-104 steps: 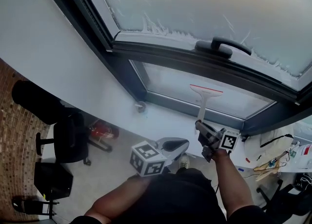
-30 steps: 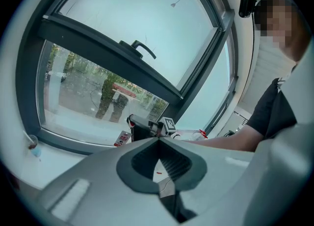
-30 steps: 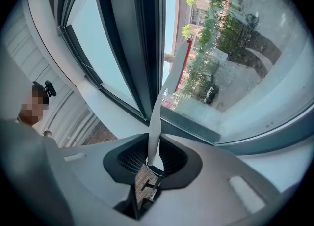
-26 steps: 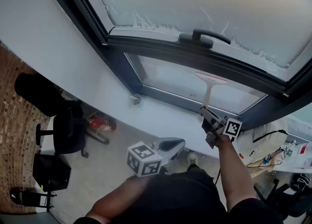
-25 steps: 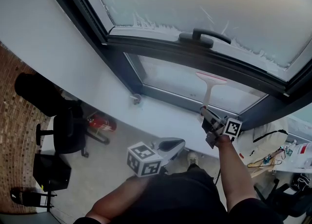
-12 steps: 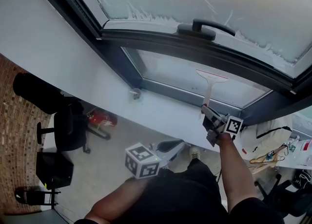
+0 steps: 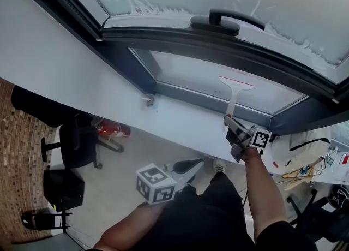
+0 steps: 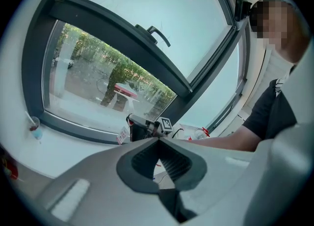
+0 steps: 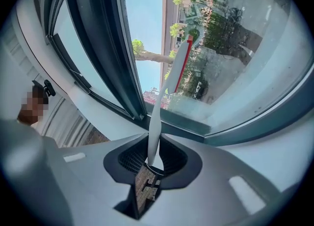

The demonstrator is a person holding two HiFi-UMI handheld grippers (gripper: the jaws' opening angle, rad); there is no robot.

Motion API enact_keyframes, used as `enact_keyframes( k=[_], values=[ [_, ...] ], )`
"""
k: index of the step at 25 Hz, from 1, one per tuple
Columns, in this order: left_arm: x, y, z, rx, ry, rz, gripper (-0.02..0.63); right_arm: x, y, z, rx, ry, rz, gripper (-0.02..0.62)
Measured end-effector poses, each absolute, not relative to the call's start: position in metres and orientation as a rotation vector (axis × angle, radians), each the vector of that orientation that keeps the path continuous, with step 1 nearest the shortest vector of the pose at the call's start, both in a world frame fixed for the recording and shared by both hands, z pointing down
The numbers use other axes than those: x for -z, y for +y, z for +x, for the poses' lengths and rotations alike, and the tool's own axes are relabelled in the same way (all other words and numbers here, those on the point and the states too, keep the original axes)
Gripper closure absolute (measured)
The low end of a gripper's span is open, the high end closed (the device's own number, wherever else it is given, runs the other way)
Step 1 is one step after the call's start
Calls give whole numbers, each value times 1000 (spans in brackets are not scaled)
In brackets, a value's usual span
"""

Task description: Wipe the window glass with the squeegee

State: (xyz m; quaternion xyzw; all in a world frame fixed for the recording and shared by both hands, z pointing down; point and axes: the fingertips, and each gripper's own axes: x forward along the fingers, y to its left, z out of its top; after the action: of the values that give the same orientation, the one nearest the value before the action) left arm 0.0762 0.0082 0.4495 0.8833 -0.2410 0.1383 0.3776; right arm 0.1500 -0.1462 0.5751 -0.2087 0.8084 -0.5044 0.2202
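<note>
A white squeegee (image 7: 235, 92) with a red blade edge rests against the lower window glass (image 7: 196, 75), blade near the pane's upper right. My right gripper (image 7: 229, 123) is shut on the squeegee's handle just above the sill. In the right gripper view the white handle (image 9: 156, 122) rises from between the jaws to the red-edged blade (image 9: 182, 63) on the glass. My left gripper (image 7: 185, 165) hangs low near my waist, away from the window, jaws shut with nothing between them. From the left gripper view the squeegee (image 8: 123, 92) shows small against the pane.
A dark window frame (image 7: 218, 40) with a black handle (image 7: 218, 21) crosses above the lower pane. A white sill (image 7: 180, 121) runs below, with a small cup (image 7: 148, 100) on it. An office chair (image 7: 76, 143) and a red object (image 7: 114, 130) stand on the floor at left. Cluttered desk (image 7: 311, 162) at right.
The view has shifted, so the window sits higher in frame. The squeegee blade has moved slightly up the lower pane in my right gripper. My left gripper has dropped a little lower.
</note>
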Motion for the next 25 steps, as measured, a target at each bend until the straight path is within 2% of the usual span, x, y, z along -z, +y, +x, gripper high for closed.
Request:
enact_keyframes(
  k=[25],
  values=[
    [-504, 2, 93, -373, -616, 2144, 606, -685, -156, 147, 1548, 2164, -576, 505]
  ],
)
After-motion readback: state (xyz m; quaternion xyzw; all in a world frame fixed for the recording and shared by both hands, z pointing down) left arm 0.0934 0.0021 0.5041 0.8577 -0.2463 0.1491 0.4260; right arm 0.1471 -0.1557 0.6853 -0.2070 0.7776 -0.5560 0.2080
